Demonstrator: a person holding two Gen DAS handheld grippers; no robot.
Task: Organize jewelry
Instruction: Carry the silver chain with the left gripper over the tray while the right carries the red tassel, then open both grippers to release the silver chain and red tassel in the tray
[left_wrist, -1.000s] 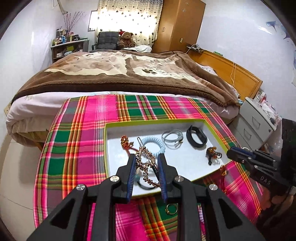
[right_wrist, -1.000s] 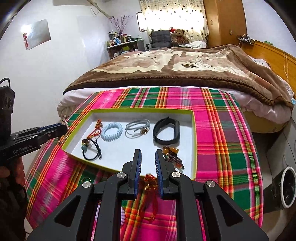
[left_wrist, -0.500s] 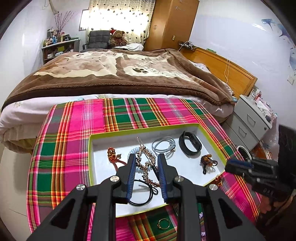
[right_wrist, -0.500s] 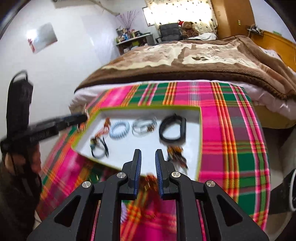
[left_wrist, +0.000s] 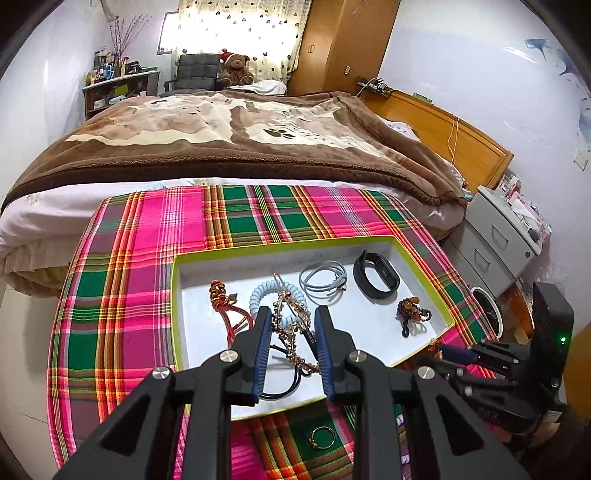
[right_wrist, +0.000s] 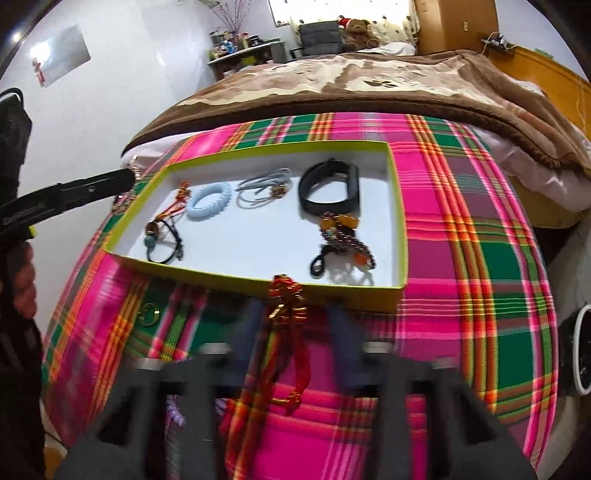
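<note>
My left gripper (left_wrist: 293, 314) hangs over the near left part of a white tray with a lime rim (left_wrist: 280, 246), shut on a gold beaded chain (left_wrist: 290, 328) that dangles between the pads. In the right wrist view the chain (right_wrist: 133, 164) pokes out of the left gripper's tip. My right gripper (right_wrist: 295, 314) is blurred and low over the plaid cloth. Its jaws are closing, one on each side of a red knotted ornament with gold beads (right_wrist: 286, 302) that lies just in front of the tray's rim (right_wrist: 221, 277). The pads are not on the ornament.
In the tray lie a black band (left_wrist: 376, 277), a grey cord bracelet (left_wrist: 325, 280), a pale blue spiral tie (left_wrist: 258, 295), a red cord with brown beads (left_wrist: 221, 295), a brown bead bracelet (left_wrist: 412, 310) and a black cord. A gold ring (left_wrist: 321, 437) lies on the cloth. A bed stands behind.
The right gripper has sunk toward the cloth, and the red ornament now lies between its fingers. The left gripper keeps the chain over the tray, barely moved.
</note>
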